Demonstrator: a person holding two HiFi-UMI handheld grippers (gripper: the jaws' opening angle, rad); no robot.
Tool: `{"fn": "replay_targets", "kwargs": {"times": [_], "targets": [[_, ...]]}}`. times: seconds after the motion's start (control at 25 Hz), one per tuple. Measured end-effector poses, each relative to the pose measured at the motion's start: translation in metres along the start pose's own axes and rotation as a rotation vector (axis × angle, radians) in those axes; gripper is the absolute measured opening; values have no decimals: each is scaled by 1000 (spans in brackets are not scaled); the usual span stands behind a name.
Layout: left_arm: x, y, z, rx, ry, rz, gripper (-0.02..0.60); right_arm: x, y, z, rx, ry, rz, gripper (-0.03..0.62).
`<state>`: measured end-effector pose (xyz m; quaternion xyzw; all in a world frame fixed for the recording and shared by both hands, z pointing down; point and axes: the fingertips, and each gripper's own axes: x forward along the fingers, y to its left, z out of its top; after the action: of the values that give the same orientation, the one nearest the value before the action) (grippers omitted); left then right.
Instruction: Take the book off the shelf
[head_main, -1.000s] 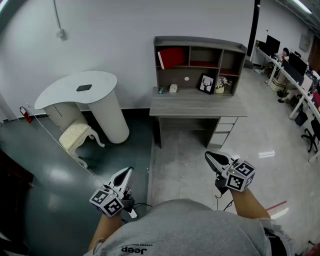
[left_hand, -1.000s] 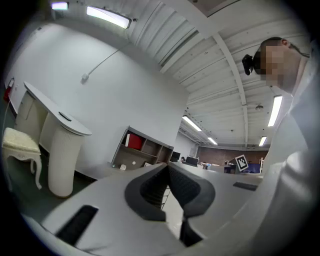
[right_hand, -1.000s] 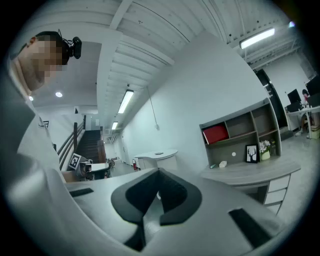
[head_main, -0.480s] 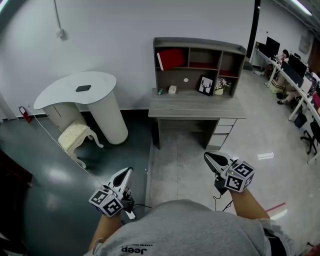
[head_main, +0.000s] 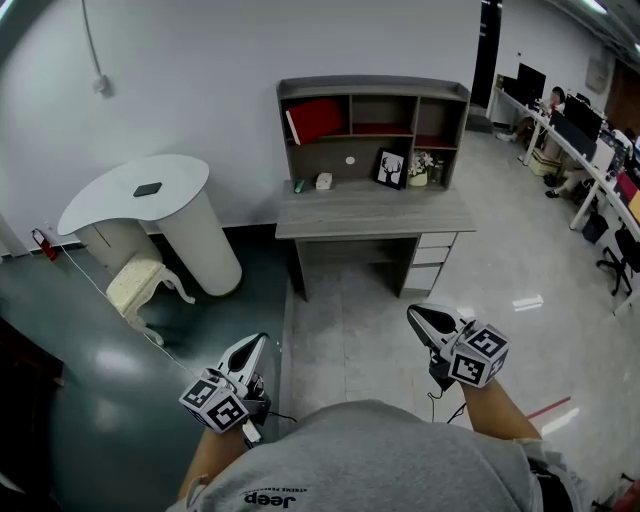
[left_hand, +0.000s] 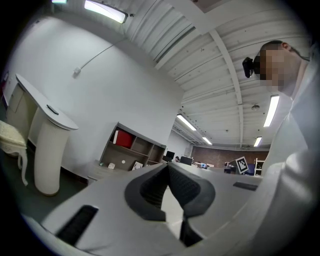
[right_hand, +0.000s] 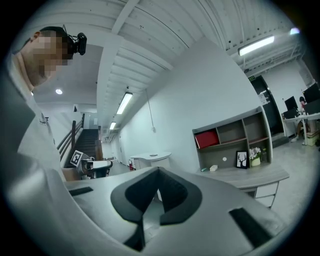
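Observation:
The red book (head_main: 318, 118) leans in the upper left compartment of the grey shelf unit (head_main: 458, 128), which stands on a grey desk (head_main: 372, 212) against the far wall. Both grippers are held low, close to the person's body, several steps from the desk. My left gripper (head_main: 247, 352) is shut and empty, and so is my right gripper (head_main: 420, 318). In the left gripper view the book (left_hand: 125, 139) is small and far beyond the closed jaw tips (left_hand: 167, 165). The right gripper view shows the book (right_hand: 206, 138) to the right, above the closed tips (right_hand: 158, 170).
A white round-topped counter (head_main: 140, 190) with a small dark object stands left of the desk, with a cream stool (head_main: 140, 282) in front of it. A picture frame (head_main: 390, 167) and flowers (head_main: 419, 168) sit on the desk. Office desks (head_main: 590, 150) line the far right.
The desk and shelf have slid left in the head view as the head turned or moved. Both grippers stay shut and keep their places in the view.

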<state>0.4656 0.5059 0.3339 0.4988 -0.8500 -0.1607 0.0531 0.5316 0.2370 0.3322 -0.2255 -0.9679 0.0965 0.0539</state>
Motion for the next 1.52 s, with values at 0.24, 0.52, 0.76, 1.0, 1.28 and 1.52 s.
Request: {"fn": "replay_targets", "kwargs": {"times": [0.24,0.52,0.76,1.0,1.28,1.52], "targets": [[47,-49,-18,7,6,-29,14,-60,-41,-1,-6,-1,-17,3],[80,-86,-38,24,31,-47,14,-110,-79,-5,-1,-6,-49,3],[89,-96,-40,36,51,-47,14,-122,-84,-14,2,-14,-31,3],[103,-91,-40,44,65,-56,14,-120,-97,-18,18,-18,-43,3],[120,-66,-30,42,57,-84,14,-97,-109,-15,8,-18,-63,3],[130,-2,-24,27,49,-85,14,-34,-119,-12,-20,6,-73,3]]}}
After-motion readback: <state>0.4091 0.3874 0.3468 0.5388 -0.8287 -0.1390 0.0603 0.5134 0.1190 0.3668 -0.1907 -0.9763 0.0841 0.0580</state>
